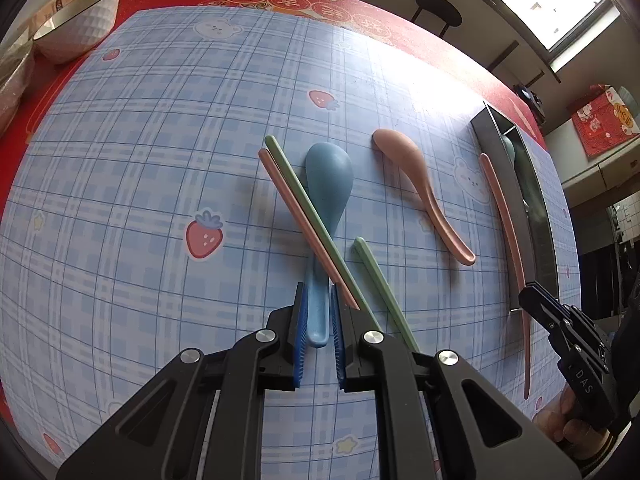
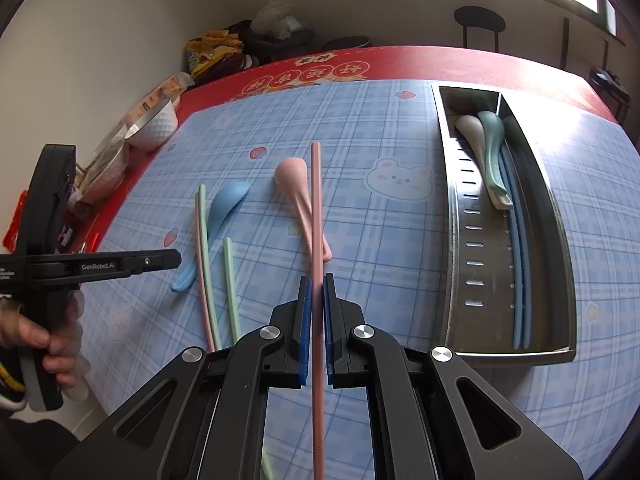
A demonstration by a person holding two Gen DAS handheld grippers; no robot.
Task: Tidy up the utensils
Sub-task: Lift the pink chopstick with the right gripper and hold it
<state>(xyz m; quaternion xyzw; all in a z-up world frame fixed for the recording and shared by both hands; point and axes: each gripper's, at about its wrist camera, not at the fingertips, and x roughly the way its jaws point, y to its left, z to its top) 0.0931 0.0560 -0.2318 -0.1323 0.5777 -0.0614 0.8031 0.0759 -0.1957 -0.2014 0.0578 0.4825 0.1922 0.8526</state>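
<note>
My left gripper is shut on the handle of a blue spoon that lies on the checked mat. A pink chopstick and a green chopstick lie side by side across that spoon. A second green chopstick lies just right of them, and a pink spoon further right. My right gripper is shut on another pink chopstick, which points away above the pink spoon. From the left wrist this gripper shows beside the metal tray.
The perforated metal tray at the right holds a white spoon, a teal spoon and blue chopsticks. A white bowl and bags sit on the red cloth at the far left. A hand grips the left tool.
</note>
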